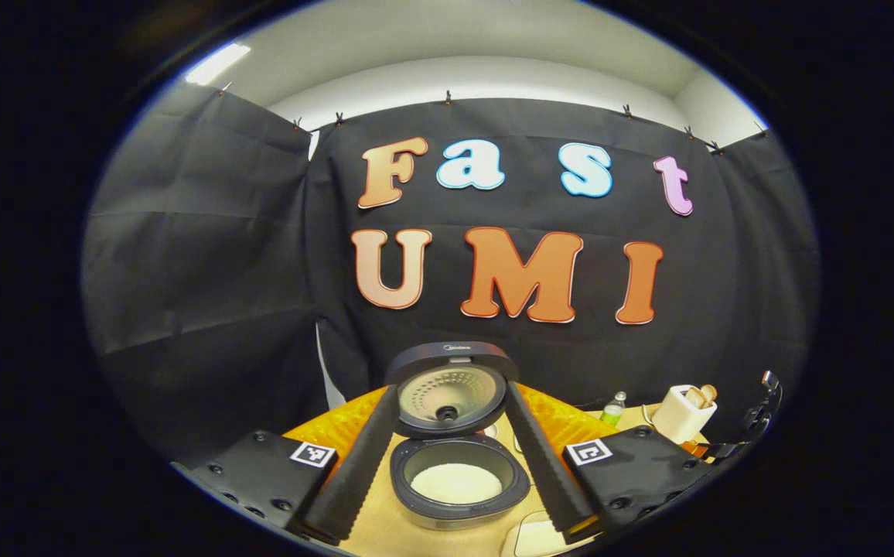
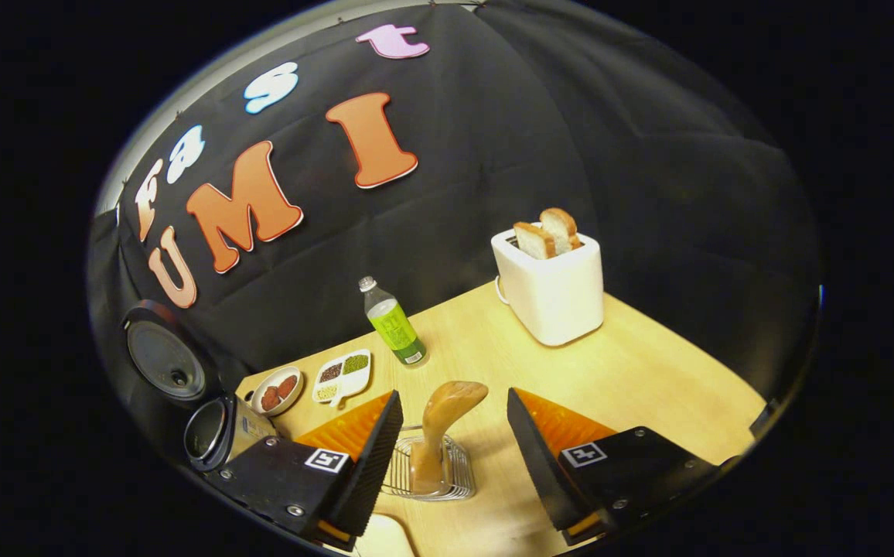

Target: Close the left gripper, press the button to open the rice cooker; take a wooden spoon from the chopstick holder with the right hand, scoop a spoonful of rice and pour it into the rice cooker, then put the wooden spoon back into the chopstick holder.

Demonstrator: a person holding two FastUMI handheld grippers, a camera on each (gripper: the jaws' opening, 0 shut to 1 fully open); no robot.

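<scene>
spread ribbed right fingers [image 2: 528, 433] flank curved wooden spoon [image 2: 447, 410] in wire chopstick holder [image 2: 458, 472]; left fingers [image 1: 362, 456] likewise spread.

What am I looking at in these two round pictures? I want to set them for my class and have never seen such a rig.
A person holds a two-finger gripper in each hand, and a fisheye camera rides on each, looking forward along its fingers.

In the left gripper view, the left gripper is open and holds nothing. Between its fingers, farther off, stands the rice cooker with its lid up and white rice inside.

In the right gripper view, the right gripper is open above a wire chopstick holder in which the wooden spoon stands; neither finger touches it. On the wooden table are also a white toaster with two bread slices, a green bottle, and two small dishes of food.
</scene>
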